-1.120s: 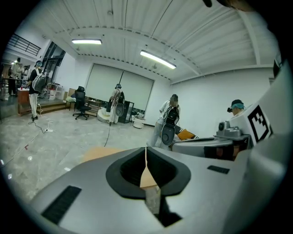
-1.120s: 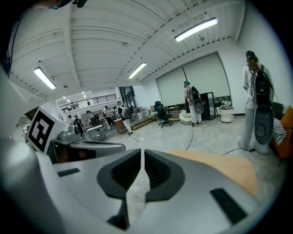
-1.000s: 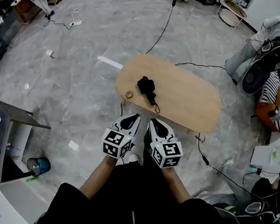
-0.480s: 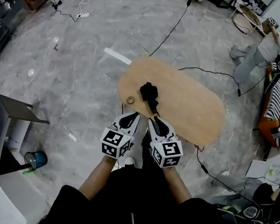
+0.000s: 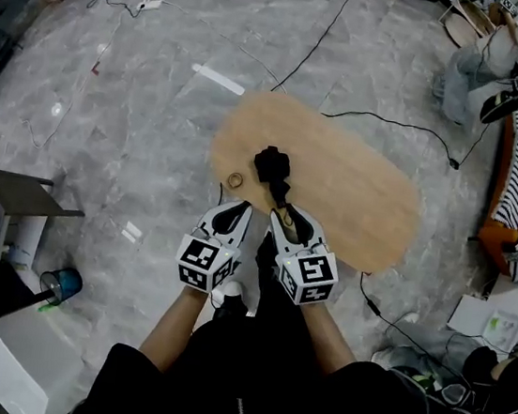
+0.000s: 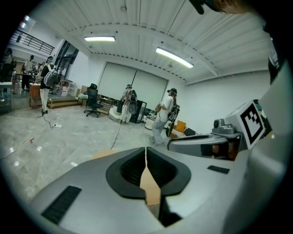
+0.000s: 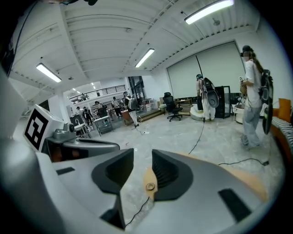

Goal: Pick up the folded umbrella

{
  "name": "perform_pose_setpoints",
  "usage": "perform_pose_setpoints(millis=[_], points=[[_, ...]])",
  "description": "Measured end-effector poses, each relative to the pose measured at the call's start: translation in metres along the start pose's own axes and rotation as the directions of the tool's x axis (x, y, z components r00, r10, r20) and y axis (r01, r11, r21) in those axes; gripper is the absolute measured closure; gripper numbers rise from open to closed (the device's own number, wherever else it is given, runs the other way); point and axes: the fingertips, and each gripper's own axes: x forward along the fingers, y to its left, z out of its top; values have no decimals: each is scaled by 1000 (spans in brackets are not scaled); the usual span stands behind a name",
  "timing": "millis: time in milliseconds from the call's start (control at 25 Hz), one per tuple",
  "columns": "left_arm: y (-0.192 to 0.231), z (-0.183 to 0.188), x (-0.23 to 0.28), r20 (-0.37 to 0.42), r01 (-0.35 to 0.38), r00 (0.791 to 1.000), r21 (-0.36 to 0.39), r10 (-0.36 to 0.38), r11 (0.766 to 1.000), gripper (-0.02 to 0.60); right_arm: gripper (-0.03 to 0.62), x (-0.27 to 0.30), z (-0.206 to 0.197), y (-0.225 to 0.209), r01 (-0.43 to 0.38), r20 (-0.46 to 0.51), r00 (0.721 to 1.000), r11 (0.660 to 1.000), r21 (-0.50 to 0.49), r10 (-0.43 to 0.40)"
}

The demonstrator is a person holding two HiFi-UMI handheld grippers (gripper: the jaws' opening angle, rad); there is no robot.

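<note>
- The left gripper (image 5: 238, 210) is smooth grey moulded plastic with ribbed black pads (image 6: 132, 171). Its jaws are pressed together at the tips with nothing caught in them, and only a sliver of pale wood shows below the line where they meet.
- The right gripper (image 5: 288, 217) has the same build. Its jaws have just been opening and now stand partly apart, holding nothing, with veined floor and a strip of wood showing through the gap.
- A small tan ring (image 5: 235, 180) lies flat on the wood just ahead of the left fingertips, slightly to their left.
- The folded umbrella (image 5: 271, 165) is a compact black bundle of crumpled cloth. It rests on the wood a little beyond both sets of fingertips, in line with the space between the two grippers.
- Its thin dark strap (image 5: 283, 195) trails back towards the right fingertips and ends very close to them; I cannot tell whether it touches them.
- The table (image 5: 364, 201) is a long oval of smooth light wood spreading ahead and to the right of the fingers.
- The floor (image 5: 139, 110) is glossy grey stone-like paving, and a black cable (image 5: 308, 52) winds away across it past the table's far edge.
- Well beyond the right fingers a person (image 7: 251, 91) in light clothes stands.
</note>
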Motion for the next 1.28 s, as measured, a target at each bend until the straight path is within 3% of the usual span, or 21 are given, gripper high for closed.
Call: perform_pose_setpoints(millis=[600, 1280], points=[[24, -22, 26, -43, -47, 998, -44, 45, 998, 561, 367, 48, -29, -36, -18, -80, 997, 1000, -23, 16], [53, -57, 37, -71, -110, 992, -97, 104, 989, 560, 342, 109, -77, -66, -41, -183, 983, 999, -24, 36]])
